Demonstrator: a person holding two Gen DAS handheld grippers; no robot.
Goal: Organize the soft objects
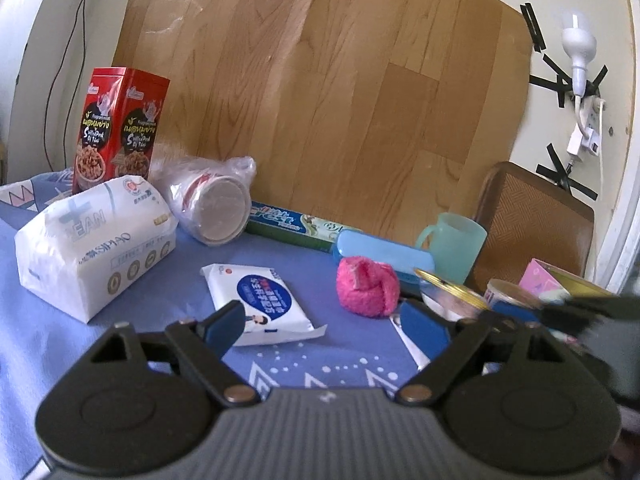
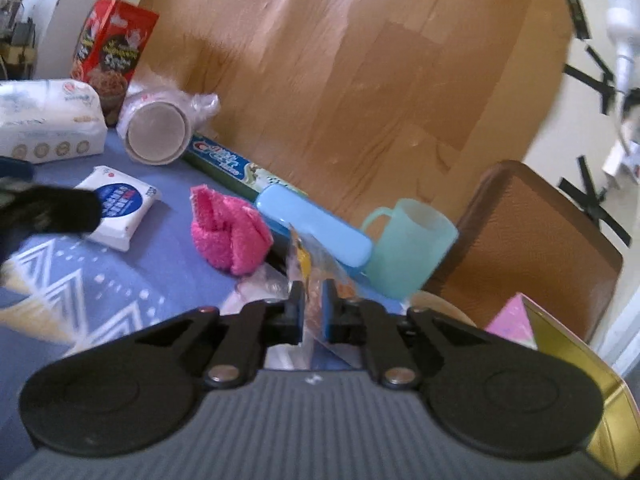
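Observation:
A pink fluffy cloth (image 1: 367,286) lies bunched on the blue tablecloth (image 1: 52,340); it also shows in the right wrist view (image 2: 228,232). A small white wipes pack (image 1: 260,304) lies left of it, also in the right wrist view (image 2: 120,204). A large white tissue pack (image 1: 94,244) sits at the left. My left gripper (image 1: 324,326) is open and empty, just short of the wipes pack and cloth. My right gripper (image 2: 312,312) is shut on a clear plastic packet (image 2: 308,280) with orange print, held above the cloth's right side.
A red snack box (image 1: 116,128), a bagged stack of paper cups (image 1: 212,204), a green-blue long box (image 1: 296,224), a blue case (image 1: 380,254) and a teal mug (image 1: 456,246) line the wood-pattern backboard. Open tins (image 1: 460,296) and a pink-gold box (image 2: 560,340) sit right.

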